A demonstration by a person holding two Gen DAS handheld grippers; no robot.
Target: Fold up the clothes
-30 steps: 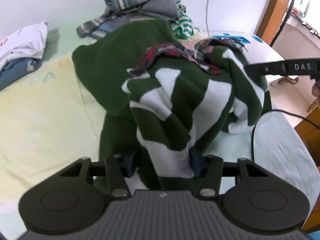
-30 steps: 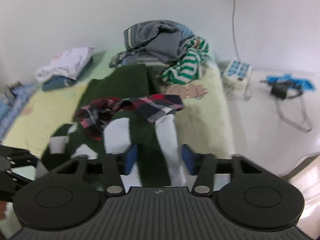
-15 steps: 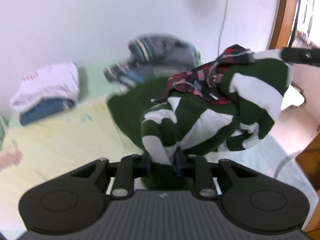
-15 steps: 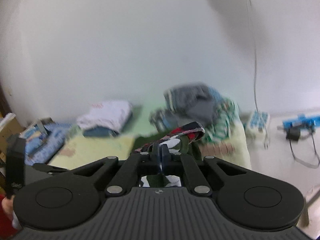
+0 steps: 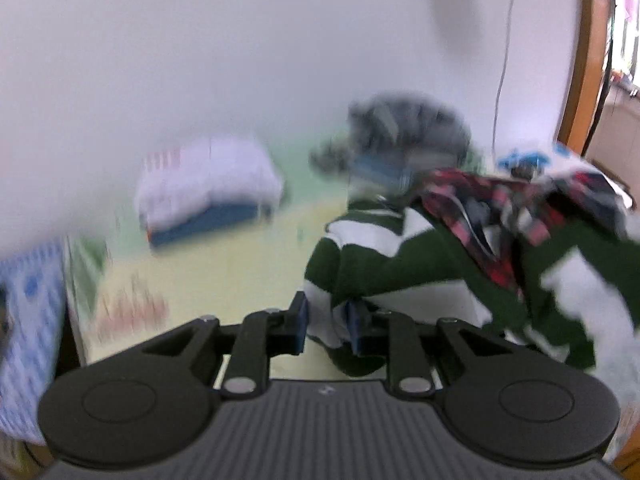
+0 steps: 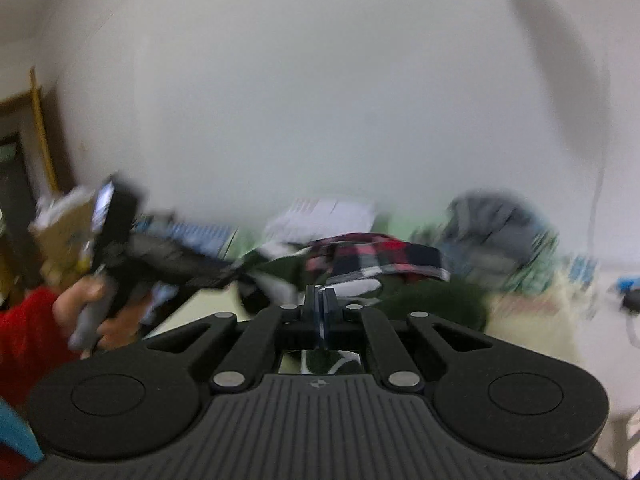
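Note:
A green-and-white striped garment [image 5: 420, 268] with a red plaid collar [image 5: 500, 208] hangs lifted above the bed, blurred by motion. My left gripper [image 5: 327, 326] is shut on a fold of its striped cloth. My right gripper [image 6: 320, 312] is shut on another edge of the same garment [image 6: 432, 300], with the plaid collar [image 6: 376, 256] just beyond the fingers. In the right wrist view the left gripper [image 6: 236, 270] pinches the cloth at the left, held by a hand [image 6: 88, 304] in a red sleeve.
A yellow-green bed sheet [image 5: 208, 276] lies below. A folded white and blue stack [image 5: 208, 192] sits at the back by the wall. A grey and striped clothes pile [image 5: 404, 136] lies behind the garment. A cable [image 5: 504, 52] hangs down the wall. A doorframe [image 5: 580, 60] stands at right.
Both grippers closed on the striped garment and lifted it off the bed. The views have tilted up toward the wall and the grippers have drawn apart, stretching the cloth.

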